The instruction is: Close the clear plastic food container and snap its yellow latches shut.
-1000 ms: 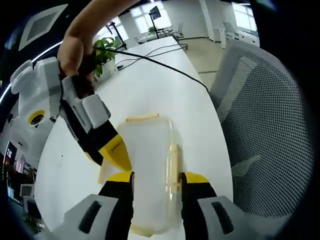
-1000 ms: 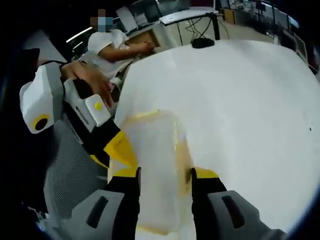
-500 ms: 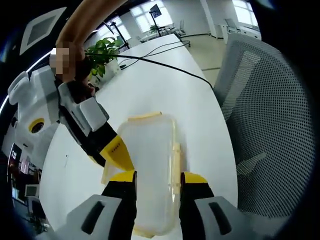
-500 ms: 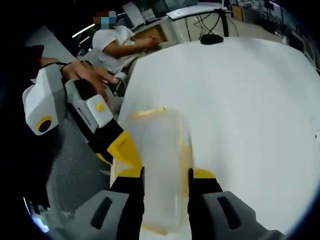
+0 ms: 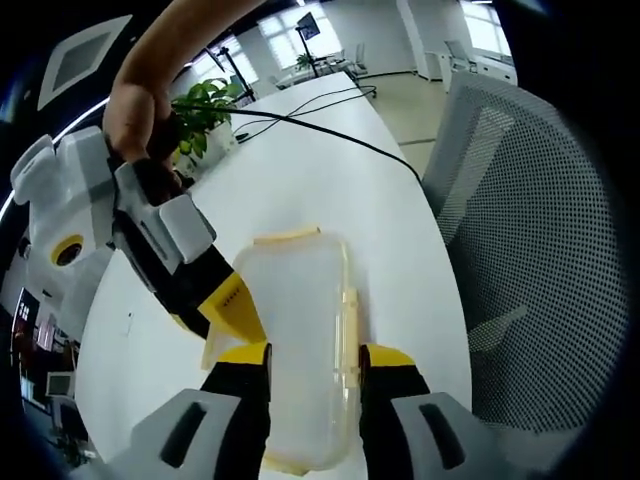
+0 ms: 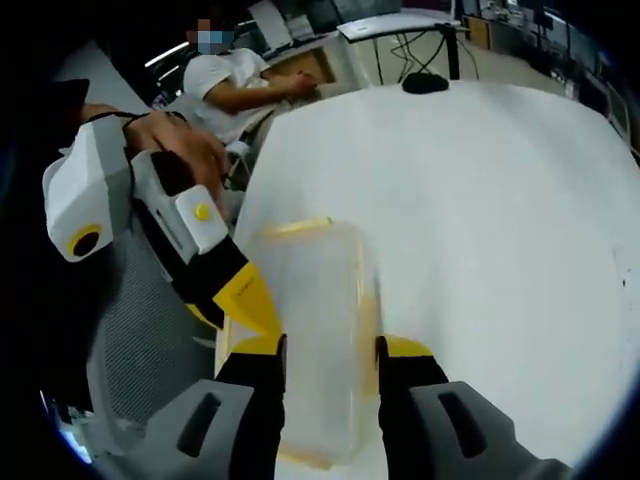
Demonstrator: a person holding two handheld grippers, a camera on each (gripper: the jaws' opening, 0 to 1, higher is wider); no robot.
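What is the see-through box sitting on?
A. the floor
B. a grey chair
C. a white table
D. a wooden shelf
C. The box lies flat on the white table, between the left tongs and the right tongs; the grey chair stands beside the table.

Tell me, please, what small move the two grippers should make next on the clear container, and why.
Probably squeeze inward to press the side latches. The lid already seems to lie flat on the clear container on the white table. The left gripper straddles it from one end and the right gripper from the other, and the yellow latch along the long side may not be snapped yet.
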